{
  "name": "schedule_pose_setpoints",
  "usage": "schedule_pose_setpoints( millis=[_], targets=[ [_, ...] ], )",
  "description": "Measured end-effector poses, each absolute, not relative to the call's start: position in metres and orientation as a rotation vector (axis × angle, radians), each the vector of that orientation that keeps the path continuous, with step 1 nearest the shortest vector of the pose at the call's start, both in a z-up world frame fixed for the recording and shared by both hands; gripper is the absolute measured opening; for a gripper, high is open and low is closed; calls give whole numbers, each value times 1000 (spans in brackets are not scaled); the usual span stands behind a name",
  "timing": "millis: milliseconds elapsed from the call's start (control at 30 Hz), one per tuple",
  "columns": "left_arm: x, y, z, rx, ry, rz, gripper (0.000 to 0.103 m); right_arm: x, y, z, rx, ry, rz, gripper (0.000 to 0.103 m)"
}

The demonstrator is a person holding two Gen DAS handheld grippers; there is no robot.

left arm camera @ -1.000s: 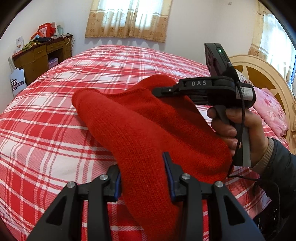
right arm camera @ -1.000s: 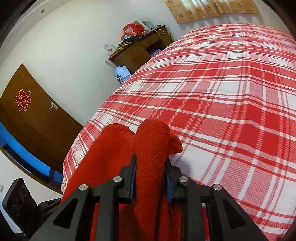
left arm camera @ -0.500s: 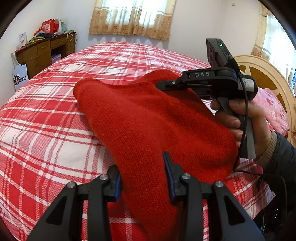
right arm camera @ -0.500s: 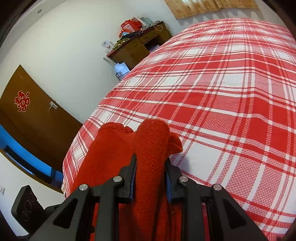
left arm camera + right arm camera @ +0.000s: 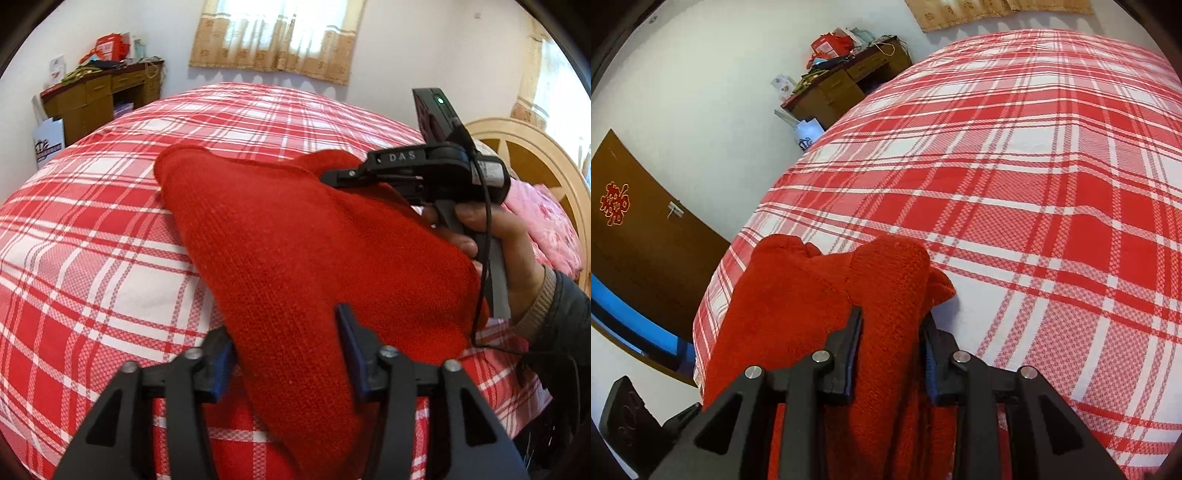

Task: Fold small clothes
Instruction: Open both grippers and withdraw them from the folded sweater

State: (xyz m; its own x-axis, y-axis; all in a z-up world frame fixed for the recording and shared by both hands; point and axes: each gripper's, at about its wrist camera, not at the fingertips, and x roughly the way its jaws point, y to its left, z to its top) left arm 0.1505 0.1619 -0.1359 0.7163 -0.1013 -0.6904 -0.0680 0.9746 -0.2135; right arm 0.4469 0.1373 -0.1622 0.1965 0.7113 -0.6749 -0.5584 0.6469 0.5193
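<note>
Red knit sweater draped over the plaid bed, soft, light, floppy; left claw just opening, cloth loose between; right claw pinches a bunched fold; grip hems or edges

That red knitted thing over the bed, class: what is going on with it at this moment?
A person holds a two-finger gripper in each hand over a bed with a red checked cover. The right gripper is clamped on a bunched end of the red knitted garment. The left gripper has just been opening: the cloth lies between its fingers, but the pads no longer press it. Most of the garment lies draped on the cover, not yet neatly folded.
</note>
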Motion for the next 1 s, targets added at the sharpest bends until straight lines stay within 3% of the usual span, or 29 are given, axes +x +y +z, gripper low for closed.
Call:
schedule_pose_setpoints(
  millis=[433, 733, 800, 1000],
  targets=[
    [160, 182, -116, -196, 685, 135, 63, 409, 88, -134, 151, 1013, 936, 34],
    [165, 196, -130, -213, 676, 166, 81, 363, 52, -150, 120, 1051, 844, 34],
    [164, 194, -134, -212, 700, 160, 89, 360, 46, -155, 141, 1042, 813, 34],
    [156, 188, -146, -241, 702, 168, 90, 344, 42, -153, 110, 963, 748, 35]
  ],
)
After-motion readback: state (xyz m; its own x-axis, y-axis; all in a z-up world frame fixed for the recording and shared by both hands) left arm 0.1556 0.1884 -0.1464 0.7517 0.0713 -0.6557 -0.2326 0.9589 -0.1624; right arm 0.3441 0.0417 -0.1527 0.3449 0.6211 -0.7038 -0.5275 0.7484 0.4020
